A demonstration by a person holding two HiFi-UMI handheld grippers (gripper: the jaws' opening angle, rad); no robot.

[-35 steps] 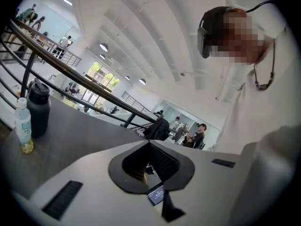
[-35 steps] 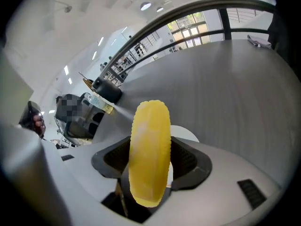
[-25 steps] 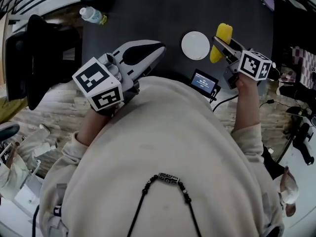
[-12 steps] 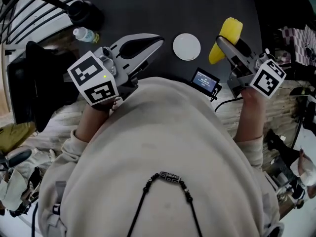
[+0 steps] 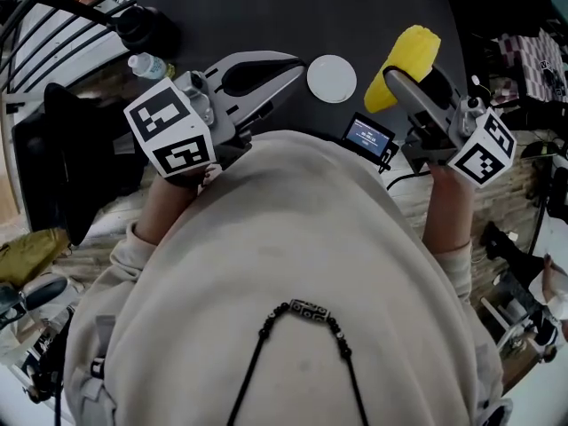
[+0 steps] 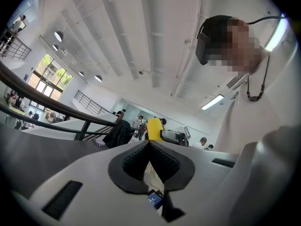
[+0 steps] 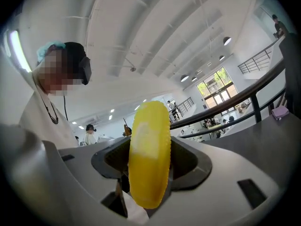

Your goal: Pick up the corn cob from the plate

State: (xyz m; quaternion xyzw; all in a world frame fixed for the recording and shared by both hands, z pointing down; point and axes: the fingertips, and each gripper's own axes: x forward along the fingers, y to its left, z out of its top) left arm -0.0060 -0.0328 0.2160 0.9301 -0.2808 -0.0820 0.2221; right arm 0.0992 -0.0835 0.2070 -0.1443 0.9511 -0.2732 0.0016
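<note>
Corn (image 5: 404, 65) is clamped in the right claw (image 5: 396, 76) and held clear of the plate (image 5: 331, 78). In the head view it is off to the plate's right and no part of it touches the plate. In the right gripper view the corn (image 7: 149, 154) stands on end between the two jaws. Both dark pads press its sides, and its yellow ends poke out above and below them. The right cube (image 5: 482, 156) sits lower right of the plate, by the person's wrist.

The left claw (image 5: 288, 63) is just left of the plate, with its tips close beside the plate's left edge in the head view. Whether it hangs above the table or touches it cannot be told. In the left gripper view its jaws are pressed together at the tips (image 6: 150, 144) with nothing between them, and the corn shows beyond them. The left cube (image 5: 170, 138) is lower left of the plate.

The plate is white and round and lies flat on the dark table (image 5: 266, 7). A small lit screen (image 5: 368, 137) lies just below and right of the plate, at the table's near edge. A bottle (image 5: 146, 66) lies well to the plate's left. The person's cream top (image 5: 293, 273) fills the view below the plate.
</note>
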